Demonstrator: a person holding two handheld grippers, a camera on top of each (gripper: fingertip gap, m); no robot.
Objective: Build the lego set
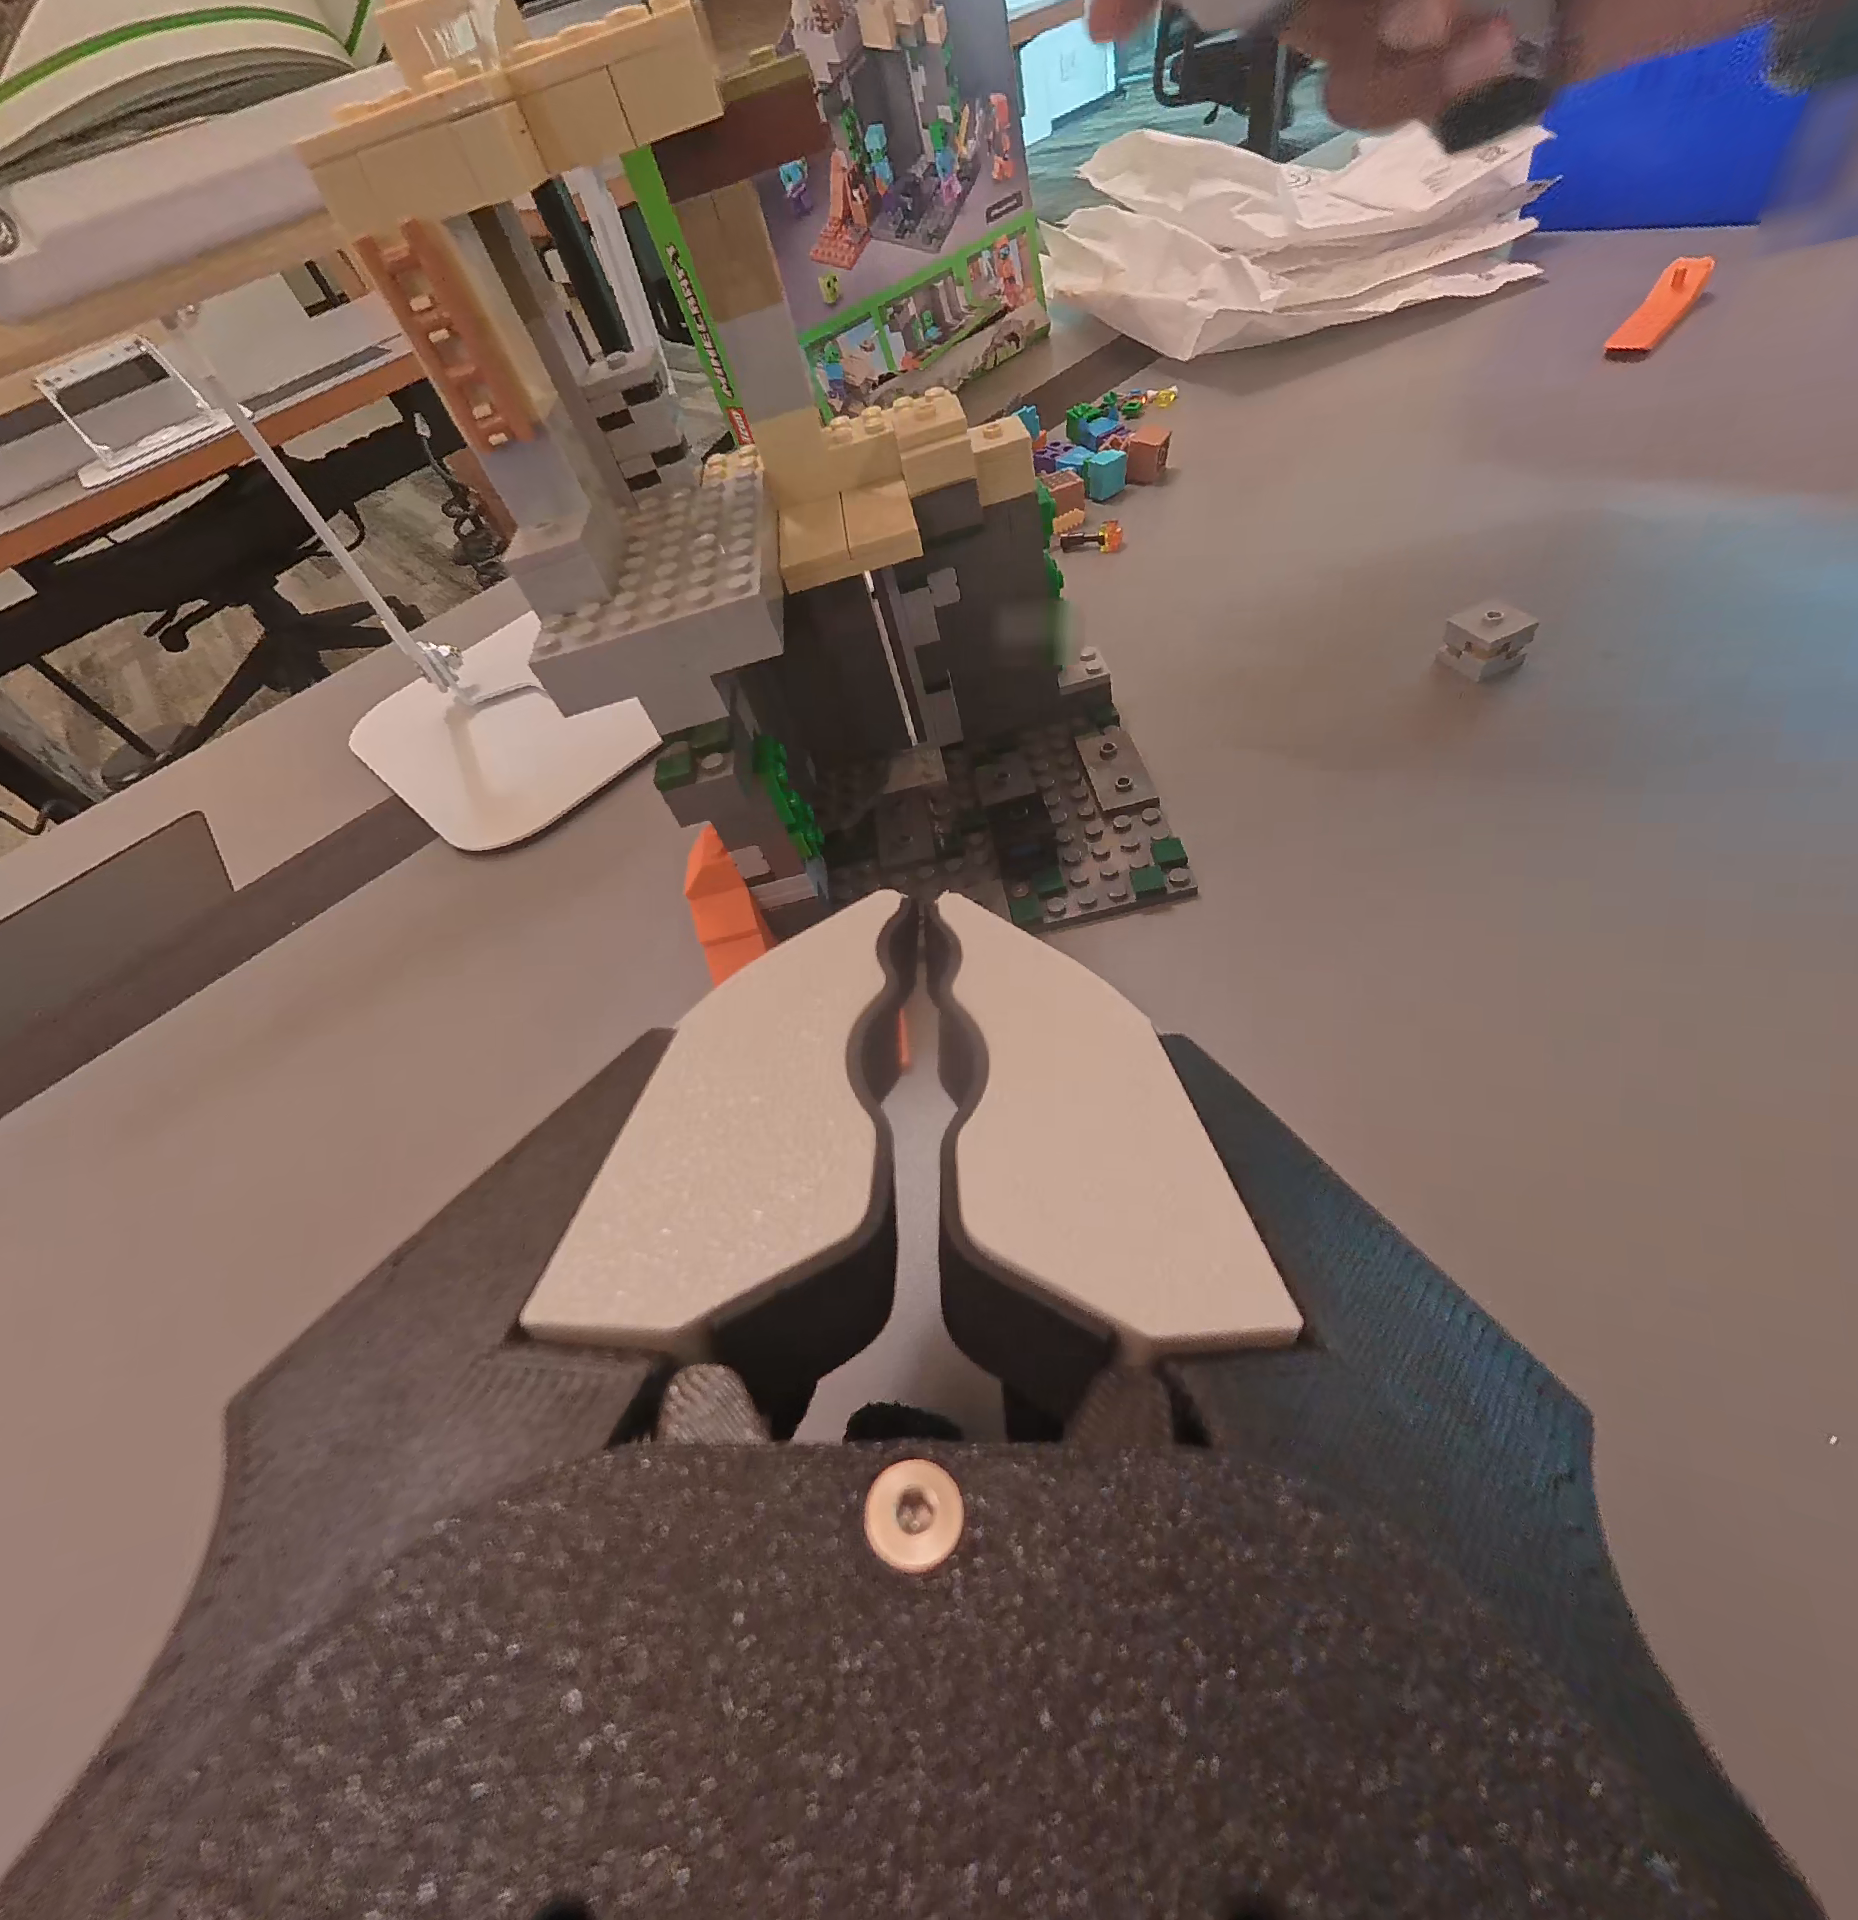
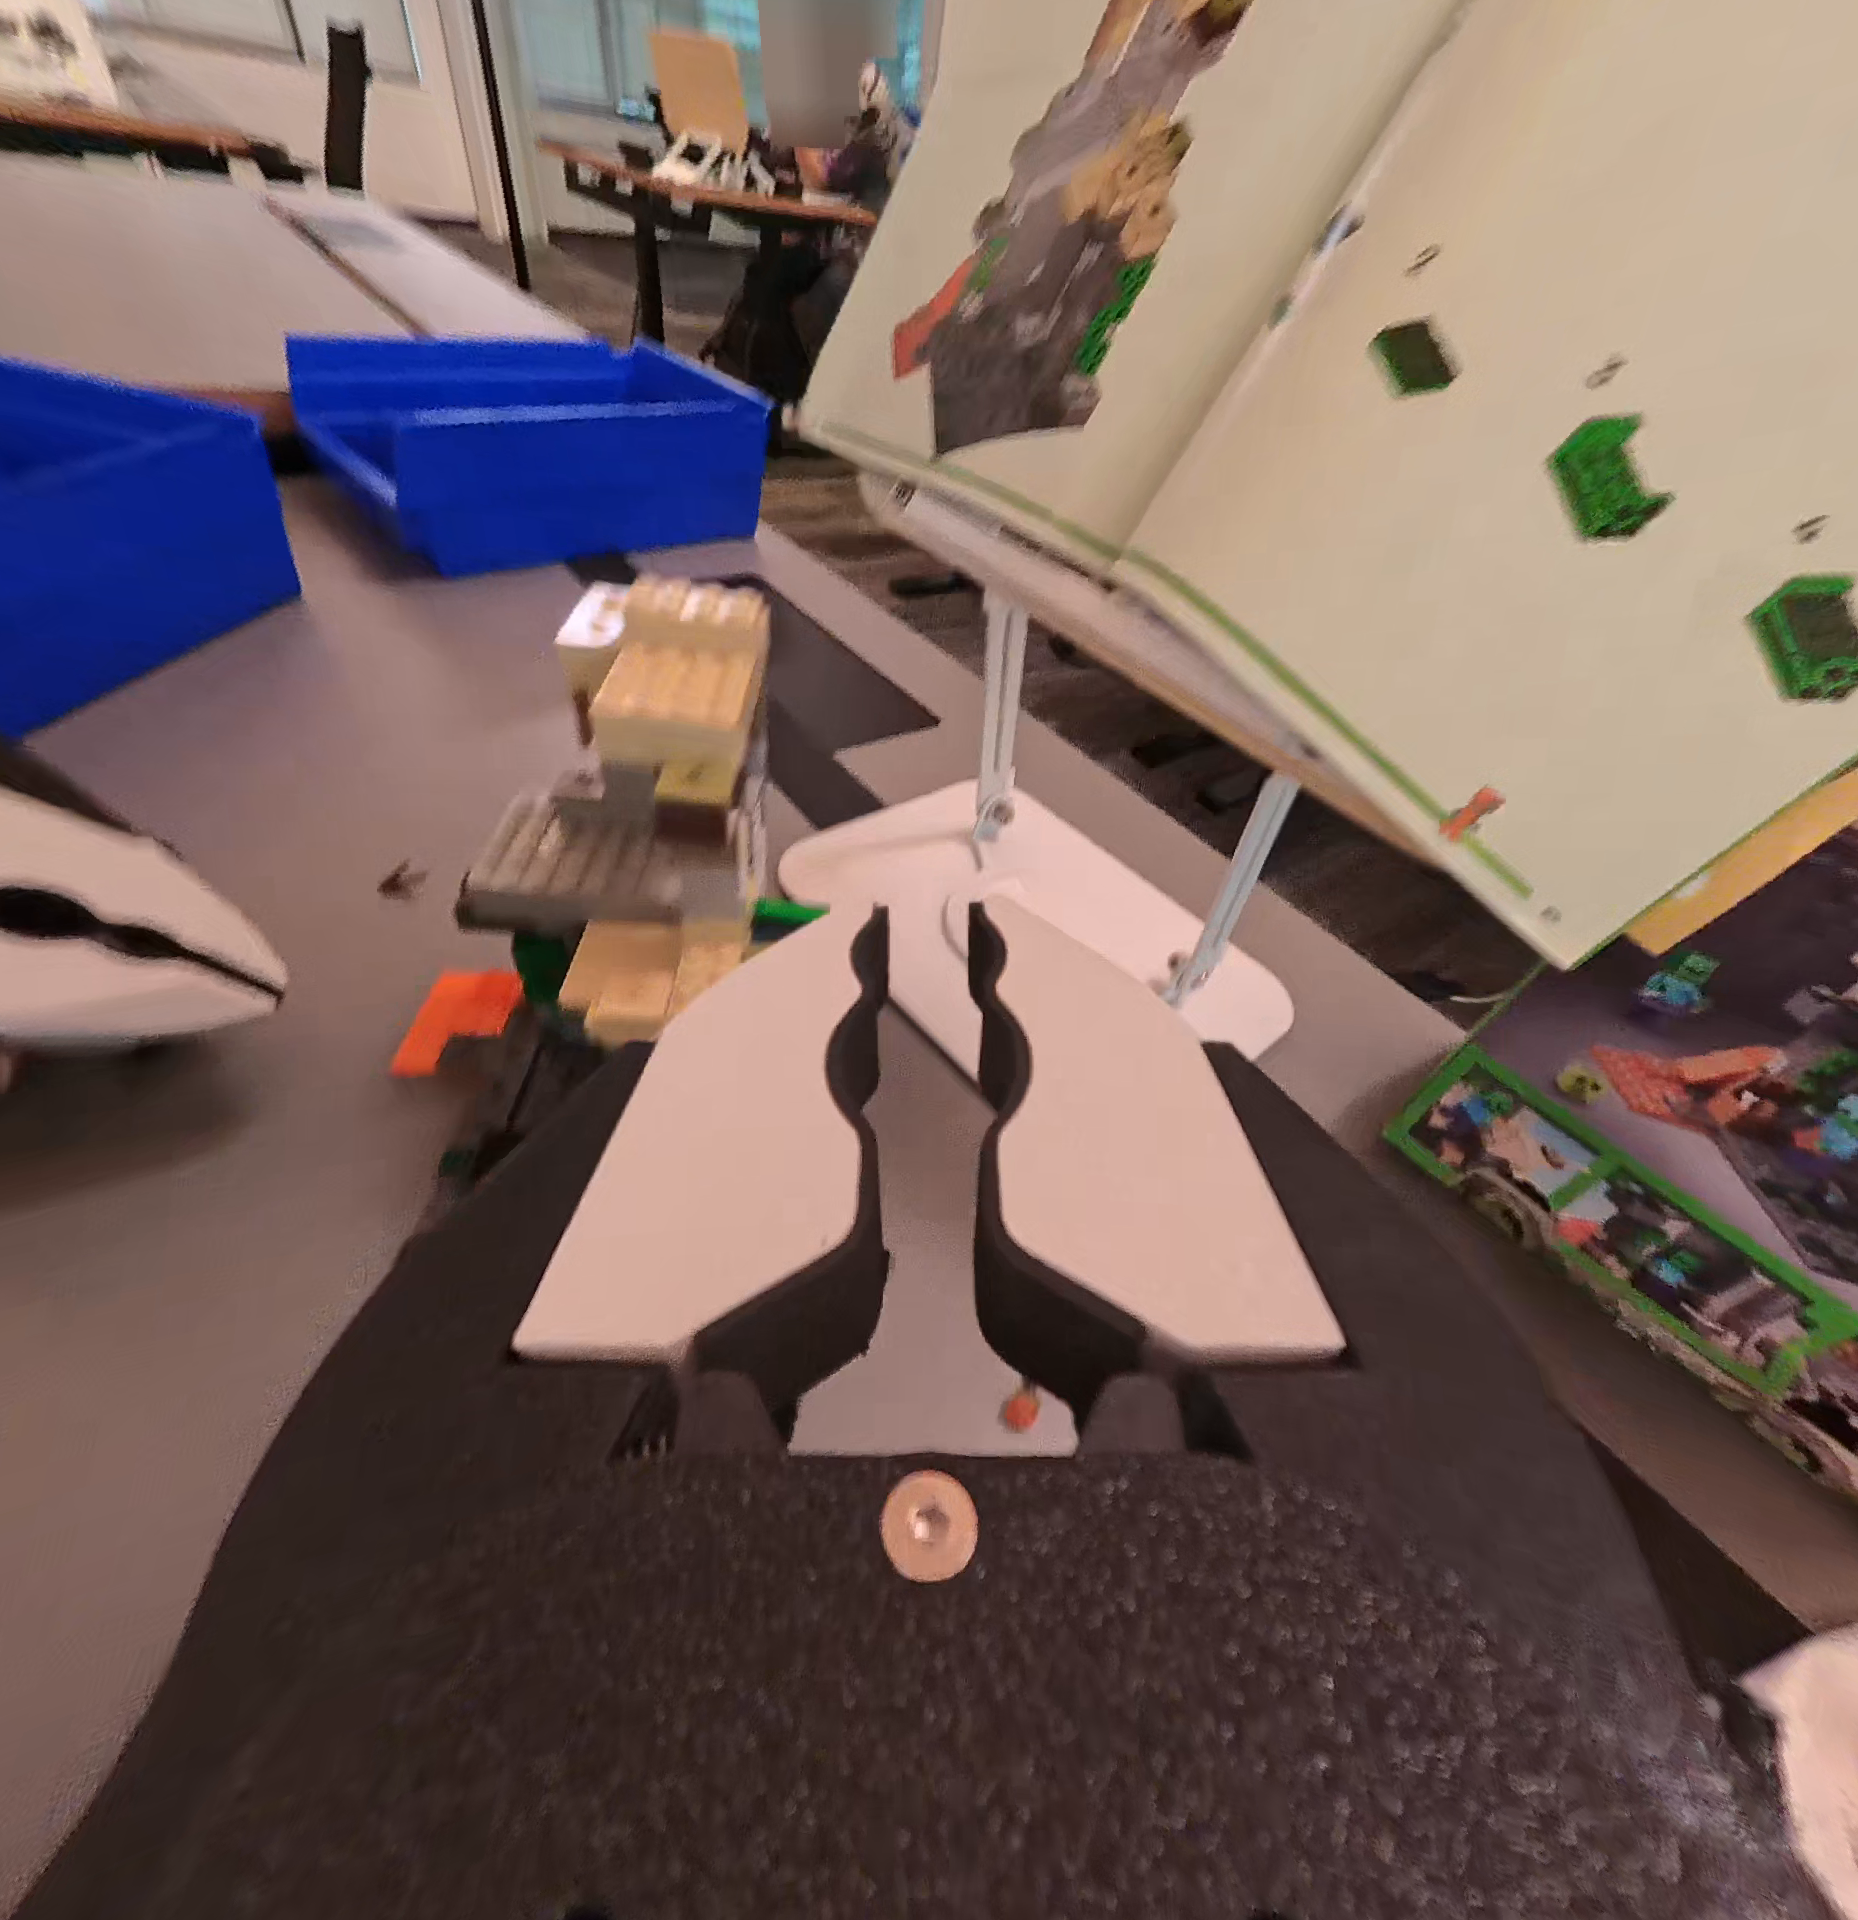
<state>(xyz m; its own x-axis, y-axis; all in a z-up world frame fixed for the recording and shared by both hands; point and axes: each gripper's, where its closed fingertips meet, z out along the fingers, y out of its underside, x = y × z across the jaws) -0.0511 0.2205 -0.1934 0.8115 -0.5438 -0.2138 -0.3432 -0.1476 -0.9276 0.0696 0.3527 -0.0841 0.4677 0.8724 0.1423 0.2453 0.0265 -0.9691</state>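
Right now the left gripper (image 1: 923,906) hangs low over the grey table (image 1: 1424,1039), its two pale fingers drawn together at the tips with nothing between them. At its twelve o'clock, just beyond the tips, stands the lego build (image 1: 883,644): a dark grey and green base plate carrying a grey rock wall, tan bricks on top and a light grey studded platform jutting toward ten o'clock. An orange slope piece (image 1: 722,914) sits at the build's foot, at about eleven o'clock from the tips. A heap of loose bricks (image 1: 1101,457) lies behind the build at one o'clock, near the set's box (image 1: 904,208). A small grey block (image 1: 1486,641) sits alone at two o'clock.

The right gripper (image 2: 927,914) is held with its fingers apart and empty. The build (image 2: 634,821) appears at its eleven o'clock, blurred, with the left gripper (image 2: 270,982) at nine o'clock. An instruction booklet (image 2: 1424,364) on a white stand (image 2: 1060,883) fills one to two o'clock; blue bins (image 2: 551,457) rest at ten o'clock.
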